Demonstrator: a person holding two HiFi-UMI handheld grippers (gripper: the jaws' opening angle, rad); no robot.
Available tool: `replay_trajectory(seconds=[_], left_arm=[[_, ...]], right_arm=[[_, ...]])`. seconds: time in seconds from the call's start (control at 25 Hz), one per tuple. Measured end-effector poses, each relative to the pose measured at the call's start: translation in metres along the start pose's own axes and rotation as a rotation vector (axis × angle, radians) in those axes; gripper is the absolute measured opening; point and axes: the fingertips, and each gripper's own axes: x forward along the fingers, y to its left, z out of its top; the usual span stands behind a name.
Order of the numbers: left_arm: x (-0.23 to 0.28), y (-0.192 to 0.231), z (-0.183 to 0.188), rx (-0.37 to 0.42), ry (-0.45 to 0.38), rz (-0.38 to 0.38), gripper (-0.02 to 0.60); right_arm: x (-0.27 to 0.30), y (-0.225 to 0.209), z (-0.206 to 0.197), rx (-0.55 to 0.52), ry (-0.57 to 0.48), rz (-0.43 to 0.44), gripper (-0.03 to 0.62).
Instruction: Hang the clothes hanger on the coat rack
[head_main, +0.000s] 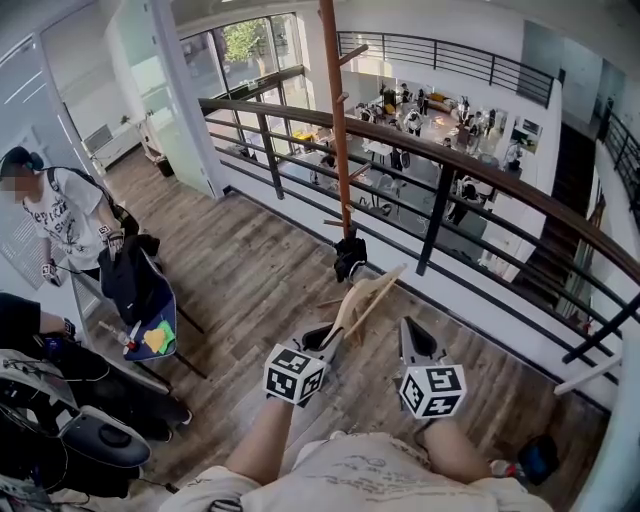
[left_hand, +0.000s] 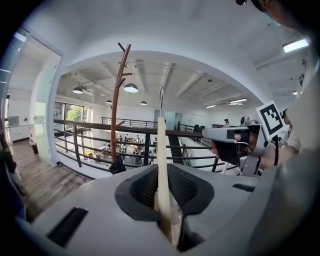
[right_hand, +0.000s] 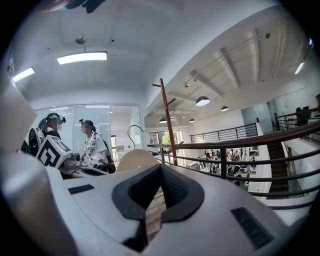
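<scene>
A pale wooden clothes hanger (head_main: 365, 298) stands tilted up and away from me, with my left gripper (head_main: 333, 338) shut on its lower end. In the left gripper view the hanger (left_hand: 161, 165) shows edge-on between the jaws, its metal hook (left_hand: 161, 97) on top. The brown coat rack (head_main: 337, 130) rises just beyond it by the railing, apart from the hanger. The coat rack (left_hand: 117, 100) has short pegs near its top. My right gripper (head_main: 412, 338) is held beside the left, open by a narrow gap, with nothing in it (right_hand: 155, 210). The hanger (right_hand: 134, 159) lies to its left.
A dark metal railing (head_main: 440, 165) runs behind the rack, over a drop to a lower floor. Something black (head_main: 349, 256) sits at the rack's foot. At the left stand a person in a white T-shirt (head_main: 60, 215), a chair with dark clothes (head_main: 135, 285) and bags (head_main: 90, 430).
</scene>
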Motion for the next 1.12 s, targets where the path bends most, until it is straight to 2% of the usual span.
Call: replay_trajectory(seconds=[0.48, 0.76, 1.12], left_arm=[[-0.013, 0.034, 0.002, 0.006, -0.012, -0.022, 0.057], [-0.02, 0.047, 0.002, -0.005, -0.021, -0.006, 0.057], [-0.013, 0.06, -0.003, -0.011, -0.024, -0.001, 0.057]], right_arm=[[0.024, 0.027, 0.0, 0.015, -0.002, -0.017, 0.002], [0.031, 0.055, -0.008, -0.026, 0.021, 0.045, 0.002], [0.053, 0.053, -0.015, -0.037, 0.028, 0.07, 0.002]])
